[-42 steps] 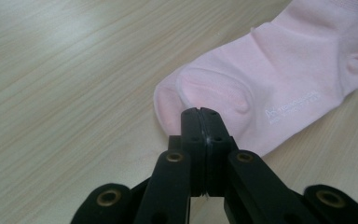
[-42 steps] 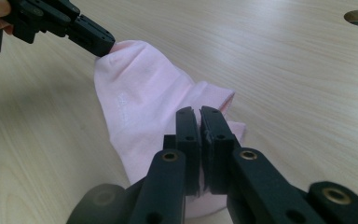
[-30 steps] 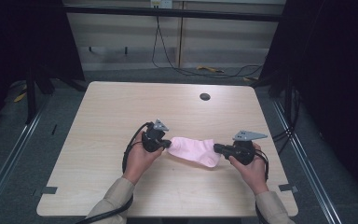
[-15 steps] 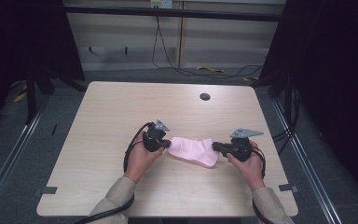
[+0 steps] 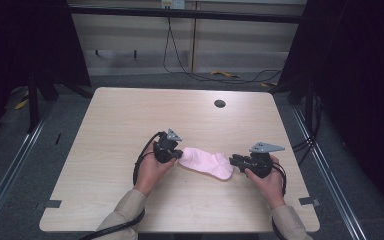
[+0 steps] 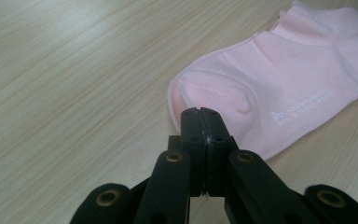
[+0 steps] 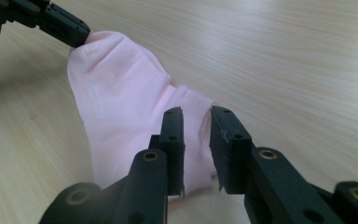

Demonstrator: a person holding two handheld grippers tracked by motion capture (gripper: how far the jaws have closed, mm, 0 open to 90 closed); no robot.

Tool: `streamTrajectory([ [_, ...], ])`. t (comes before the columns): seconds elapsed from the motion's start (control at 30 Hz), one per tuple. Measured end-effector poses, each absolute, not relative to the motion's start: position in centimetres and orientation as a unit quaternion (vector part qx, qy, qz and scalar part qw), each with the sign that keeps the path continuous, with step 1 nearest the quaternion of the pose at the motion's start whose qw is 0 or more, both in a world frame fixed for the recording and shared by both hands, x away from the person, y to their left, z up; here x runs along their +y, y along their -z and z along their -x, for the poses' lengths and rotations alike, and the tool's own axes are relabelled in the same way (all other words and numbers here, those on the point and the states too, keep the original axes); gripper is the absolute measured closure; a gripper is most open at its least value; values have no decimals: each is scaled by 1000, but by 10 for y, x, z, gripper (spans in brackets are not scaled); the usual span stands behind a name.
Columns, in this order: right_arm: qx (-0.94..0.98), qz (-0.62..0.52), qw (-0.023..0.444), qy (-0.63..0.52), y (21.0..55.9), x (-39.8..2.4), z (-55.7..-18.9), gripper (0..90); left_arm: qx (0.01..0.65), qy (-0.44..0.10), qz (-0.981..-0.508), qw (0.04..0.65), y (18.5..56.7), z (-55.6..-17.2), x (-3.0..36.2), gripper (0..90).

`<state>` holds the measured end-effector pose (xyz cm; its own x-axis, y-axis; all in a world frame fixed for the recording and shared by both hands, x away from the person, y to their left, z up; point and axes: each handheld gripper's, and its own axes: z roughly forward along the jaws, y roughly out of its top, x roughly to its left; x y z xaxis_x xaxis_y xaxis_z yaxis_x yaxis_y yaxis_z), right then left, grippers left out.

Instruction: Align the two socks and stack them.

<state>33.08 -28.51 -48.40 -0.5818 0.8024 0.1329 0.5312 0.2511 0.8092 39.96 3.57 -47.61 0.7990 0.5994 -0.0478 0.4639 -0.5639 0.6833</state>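
Sock [image 5: 207,162] lying flat near bench [image 5: 130,120] front edge, being pinched at one end by closed left hand-held gripper [image 5: 179,154], right hand-held gripper [image 5: 233,161] just opening off the other end.

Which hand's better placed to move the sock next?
Left, likely. The left tongs are shut on the sock toe; the right tongs have just been opening, the cuff loose between them.

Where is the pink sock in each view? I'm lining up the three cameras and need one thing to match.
High view: pink sock lies on the table, low centre, between the two grippers.
Left gripper view: upper right, its rounded end at the shut left gripper.
Right gripper view: left of centre, running down to the right gripper.
Shared landmark: the small white print on the sock.
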Motion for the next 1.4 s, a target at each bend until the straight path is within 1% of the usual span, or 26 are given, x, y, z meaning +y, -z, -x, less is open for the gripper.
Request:
streamTrajectory([
  [0.23,778,-429,156,-432,492,-286,-324,743,301,-94,-880,356,478,-399,33,889],
  [0.3,780,-428,157,-429,493,-285,-324,747,302,-95,-880,354,479,-399,32,889],
  [0.33,781,-428,164,-425,494,-283,-326,764,302,-92,-880,356,481,-399,31,889],
  [0.53,790,-428,167,-406,499,-277,-333,777,299,-88,-883,352,482,-398,29,890],
  [0.57,792,-431,163,-401,501,-276,-334,828,296,-91,-884,351,481,-398,30,890],
  [0.63,792,-431,166,-400,500,-275,-334,859,299,-89,-882,353,480,-398,31,890],
  [0.7,790,-430,174,-401,498,-275,-333,874,296,-91,-883,354,478,-398,32,890],
  [0.77,785,-431,169,-410,494,-276,-332,880,296,-95,-880,359,476,-397,32,890],
  [1.1,775,-434,167,-428,485,-281,-331,882,297,-93,-879,362,472,-400,33,890],
  [1.27,770,-436,167,-435,481,-285,-330,882,301,-84,-878,362,472,-401,32,890],
  [1.4,773,-435,168,-431,482,-287,-329,881,300,-89,-878,362,475,-401,29,882],
])
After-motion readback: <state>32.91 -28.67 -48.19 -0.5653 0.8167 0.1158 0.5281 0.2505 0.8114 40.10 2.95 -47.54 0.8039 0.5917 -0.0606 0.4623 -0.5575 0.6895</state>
